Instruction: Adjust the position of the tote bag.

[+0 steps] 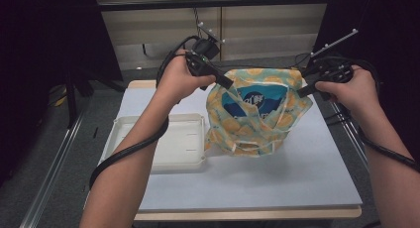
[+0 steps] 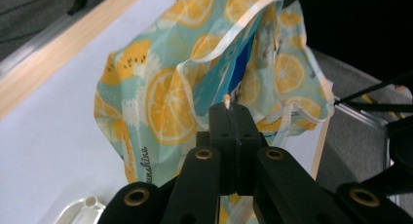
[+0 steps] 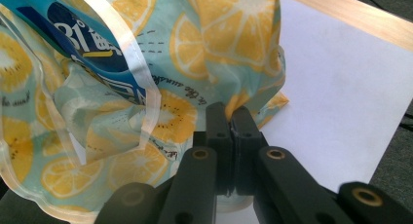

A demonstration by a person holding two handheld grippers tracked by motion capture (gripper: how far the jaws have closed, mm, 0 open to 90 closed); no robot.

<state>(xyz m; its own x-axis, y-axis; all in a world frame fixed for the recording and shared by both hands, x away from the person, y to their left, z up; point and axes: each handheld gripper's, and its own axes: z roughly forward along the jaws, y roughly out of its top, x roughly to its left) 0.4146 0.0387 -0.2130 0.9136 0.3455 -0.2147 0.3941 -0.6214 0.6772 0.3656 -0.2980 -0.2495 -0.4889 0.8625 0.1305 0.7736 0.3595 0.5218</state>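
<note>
High view: fruit-print bag (image 1: 257,111) held up over worktop (image 1: 307,173).
Left gripper (image 1: 225,83) and right gripper (image 1: 303,91) jaws clenched on opposite rim edges; thin grip, possible slip, spilling blue packet (image 1: 257,100).

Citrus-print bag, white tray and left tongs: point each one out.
citrus-print bag (image 1: 257,131), high view, on its printed front panel.
white tray (image 1: 178,144), high view, on its bare floor.
left tongs (image 2: 233,109), left gripper view, at the shut tips pinching the bag's white-edged rim.
</note>
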